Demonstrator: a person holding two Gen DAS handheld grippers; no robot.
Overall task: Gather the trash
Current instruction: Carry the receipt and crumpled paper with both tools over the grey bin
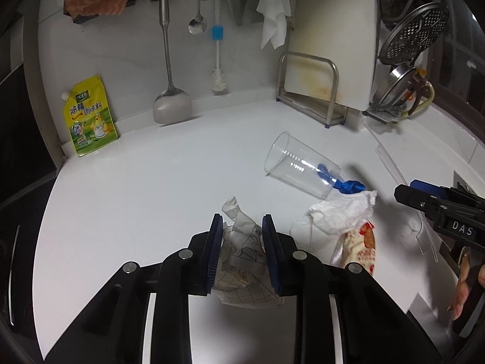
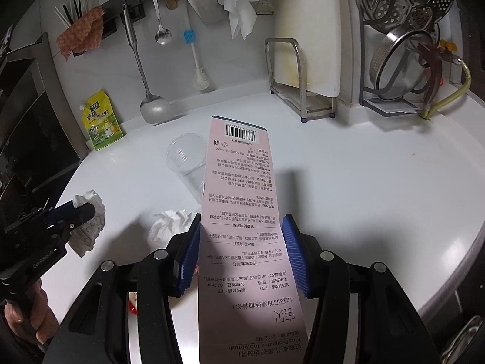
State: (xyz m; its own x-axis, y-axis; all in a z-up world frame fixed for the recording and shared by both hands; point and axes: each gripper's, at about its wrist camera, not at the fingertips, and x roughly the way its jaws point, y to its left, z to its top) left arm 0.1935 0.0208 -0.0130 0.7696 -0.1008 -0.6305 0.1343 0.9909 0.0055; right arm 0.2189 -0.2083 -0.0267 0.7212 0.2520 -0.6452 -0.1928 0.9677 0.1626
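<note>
Both grippers are loaded, so the pick-up step looks done for two pieces of trash. The left gripper (image 1: 239, 242) is closed on a crumpled paper (image 1: 242, 254) with a grid print, held between its blue pads just above the white desk (image 1: 151, 188). The right gripper (image 2: 242, 254) has a long pink toothbrush card (image 2: 239, 212) between its pads; the card sticks out forward over the desk, and the grip on it looks light, since a gap shows at the right pad.

More trash lies on the desk: a tipped clear cup (image 1: 300, 166) with a blue scrap (image 1: 348, 185) at its mouth, a crumpled tissue (image 1: 339, 212) just beside it, and a printed snack wrapper (image 1: 360, 245) touching the tissue.

No bin shows in either view. The next move probably calls for carrying both pieces to a bin, keeping the card level so it does not slip.
</note>
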